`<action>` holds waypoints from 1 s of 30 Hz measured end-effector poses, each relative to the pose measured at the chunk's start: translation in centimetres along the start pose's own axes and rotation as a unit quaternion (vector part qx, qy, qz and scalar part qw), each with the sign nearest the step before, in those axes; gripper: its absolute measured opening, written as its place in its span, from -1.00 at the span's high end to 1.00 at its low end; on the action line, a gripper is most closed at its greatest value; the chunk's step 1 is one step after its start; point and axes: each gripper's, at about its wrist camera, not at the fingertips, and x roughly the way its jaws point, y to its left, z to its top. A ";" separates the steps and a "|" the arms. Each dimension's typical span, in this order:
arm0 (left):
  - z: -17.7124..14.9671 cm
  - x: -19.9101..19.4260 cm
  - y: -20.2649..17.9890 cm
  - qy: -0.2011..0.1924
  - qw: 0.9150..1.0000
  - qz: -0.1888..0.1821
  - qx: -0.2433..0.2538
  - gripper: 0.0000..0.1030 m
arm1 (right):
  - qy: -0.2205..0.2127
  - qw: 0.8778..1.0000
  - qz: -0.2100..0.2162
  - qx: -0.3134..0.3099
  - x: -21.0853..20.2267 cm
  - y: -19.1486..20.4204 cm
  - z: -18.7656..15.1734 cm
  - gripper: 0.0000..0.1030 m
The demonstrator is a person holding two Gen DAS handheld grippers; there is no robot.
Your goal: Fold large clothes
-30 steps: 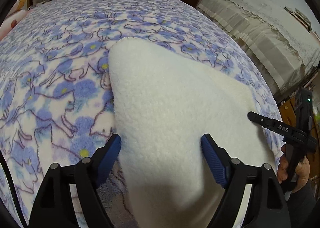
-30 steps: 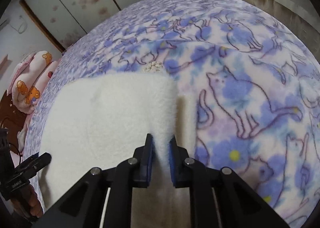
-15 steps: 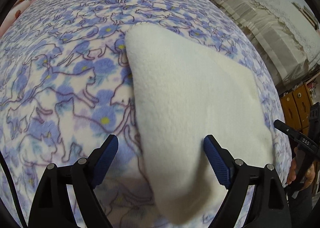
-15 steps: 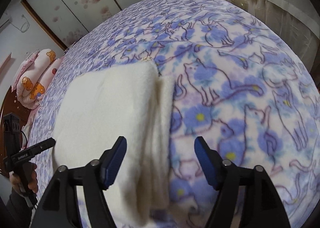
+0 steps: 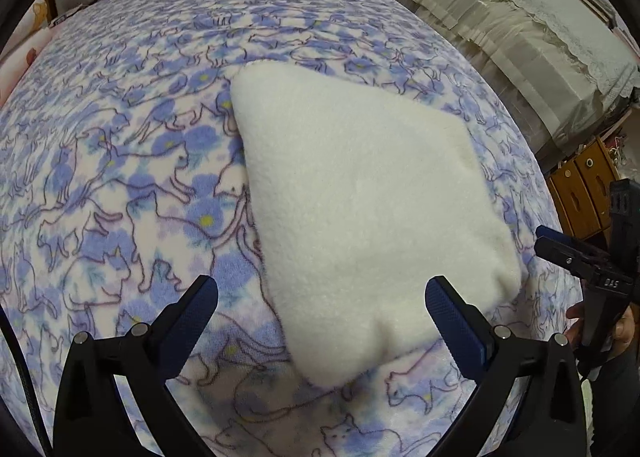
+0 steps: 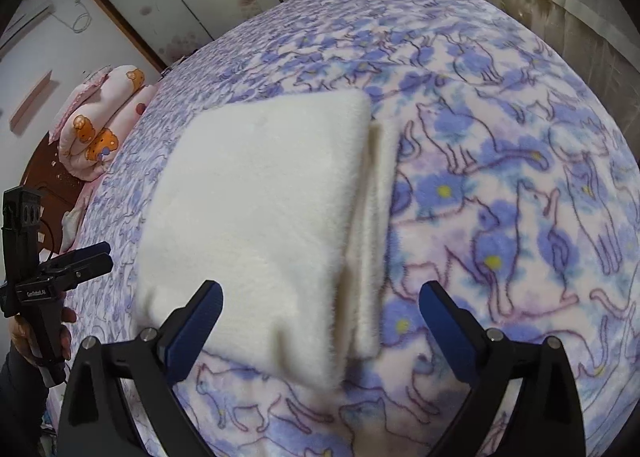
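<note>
A folded cream fleece garment (image 5: 360,201) lies flat on a bed spread (image 5: 120,185) printed with blue cats and flowers, near the bed's close edge. In the right wrist view the same garment (image 6: 256,217) shows its stacked layers along the right side, a narrower lower layer peeking out beside the top one; what kind of garment it is cannot be made out from the folded pile.

The left gripper (image 5: 320,305) hangs over the garment's near left corner with its blue-padded fingers (image 5: 448,313) spread wide — its jaws have just been opening, and though the fleece shows between them in the picture, neither pad presses it. The right gripper (image 6: 320,309) stands over the near right corner, its jaws also just opened wide from a near-closed pinch, gripping nothing.

Each camera catches the other tool at the frame's edge: the right gripper (image 5: 560,249) at far right of the left view, partly cut off, with a hand (image 5: 612,329) on its handle; the left gripper (image 6: 80,261) at far left of the right view, held by a hand (image 6: 36,333).

Beyond the bed — a rolled pink quilt (image 6: 96,125) with bear prints, a lace-covered piece of furniture (image 5: 520,25) and wooden drawers (image 5: 580,185), half hidden.
</note>
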 end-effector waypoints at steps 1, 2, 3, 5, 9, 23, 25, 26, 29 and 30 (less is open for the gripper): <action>0.1 -0.3 -0.2 -0.004 1.000 0.005 0.002 -0.99 | -0.004 1.000 0.000 -0.006 -0.4 0.4 0.1 -0.93; 0.2 -0.6 -0.5 -0.008 1.000 0.007 0.003 -0.99 | -0.008 1.000 0.000 -0.015 -0.9 1.0 0.3 -0.93; 0.2 -0.8 -0.6 -0.009 1.000 0.005 0.005 -0.99 | -0.011 1.000 0.001 -0.022 -1.4 1.5 0.5 -0.93; 0.3 -1.3 -0.8 -0.013 1.000 0.000 0.004 -0.99 | -0.020 0.999 0.004 -0.034 -2.4 2.4 0.8 -0.94; 0.4 -2.5 -1.0 -0.036 0.999 -0.008 -0.001 -0.99 | -0.046 0.997 -0.012 -0.058 -4.2 4.0 1.4 -0.94; 1.0 0.5 0.6 0.010 0.999 -0.036 -0.006 -0.99 | -0.013 0.997 -0.040 -0.066 -1.6 2.3 2.8 -0.95; 0.9 2.1 1.2 0.020 0.999 -0.041 -0.012 -0.99 | 0.001 0.998 -0.025 -0.052 0.0 1.2 2.8 -0.95; 0.8 3.0 1.5 0.026 0.998 -0.048 -0.013 -0.99 | 0.012 0.999 -0.021 -0.043 1.0 0.6 2.7 -0.95; 0.8 5.3 2.2 0.038 0.997 -0.061 -0.016 -0.99 | 0.044 0.999 0.011 -0.016 4.0 -1.0 2.6 -0.95; 0.8 6.1 2.5 0.040 0.997 -0.067 -0.017 -0.99 | 0.052 0.998 0.020 -0.009 4.7 -1.3 2.6 -0.95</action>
